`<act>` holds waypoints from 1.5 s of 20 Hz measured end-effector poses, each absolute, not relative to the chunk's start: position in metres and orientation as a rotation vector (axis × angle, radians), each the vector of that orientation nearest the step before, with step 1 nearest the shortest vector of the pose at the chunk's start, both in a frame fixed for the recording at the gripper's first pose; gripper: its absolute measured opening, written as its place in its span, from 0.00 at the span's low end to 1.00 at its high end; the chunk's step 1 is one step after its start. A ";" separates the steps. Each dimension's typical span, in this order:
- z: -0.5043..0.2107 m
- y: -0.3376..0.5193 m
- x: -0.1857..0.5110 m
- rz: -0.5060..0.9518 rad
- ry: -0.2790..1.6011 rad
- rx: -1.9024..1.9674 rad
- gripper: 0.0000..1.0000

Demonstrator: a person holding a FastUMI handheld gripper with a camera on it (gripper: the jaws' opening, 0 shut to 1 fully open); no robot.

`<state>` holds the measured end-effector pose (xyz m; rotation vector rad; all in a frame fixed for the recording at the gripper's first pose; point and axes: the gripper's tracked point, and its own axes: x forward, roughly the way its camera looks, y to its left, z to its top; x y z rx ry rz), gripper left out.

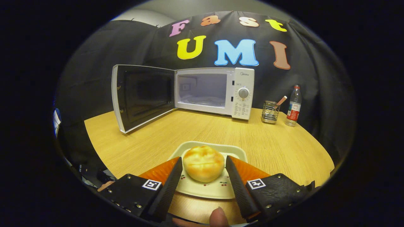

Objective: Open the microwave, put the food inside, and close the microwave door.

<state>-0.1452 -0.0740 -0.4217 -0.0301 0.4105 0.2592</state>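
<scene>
Golden bun (203,163) sits on a cream plate (217,188) at lower centre of the wooden desk (274,145), between the wide-open, empty-handed jaws; white microwave (217,91) beyond stands with its door (142,96) open.

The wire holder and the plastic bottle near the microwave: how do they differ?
The wire holder is low, open metal mesh holding a stick; the plastic bottle is taller, clear, capped and labelled. The holder stands nearer the microwave. Both stand upright on the table, beyond the open gripper.
</scene>
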 end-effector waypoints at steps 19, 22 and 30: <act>-0.384 -0.043 -0.117 0.310 0.384 0.099 0.68; -0.357 -0.030 -0.088 0.283 0.355 0.081 0.68; -0.297 0.034 -0.001 0.318 0.311 0.162 0.68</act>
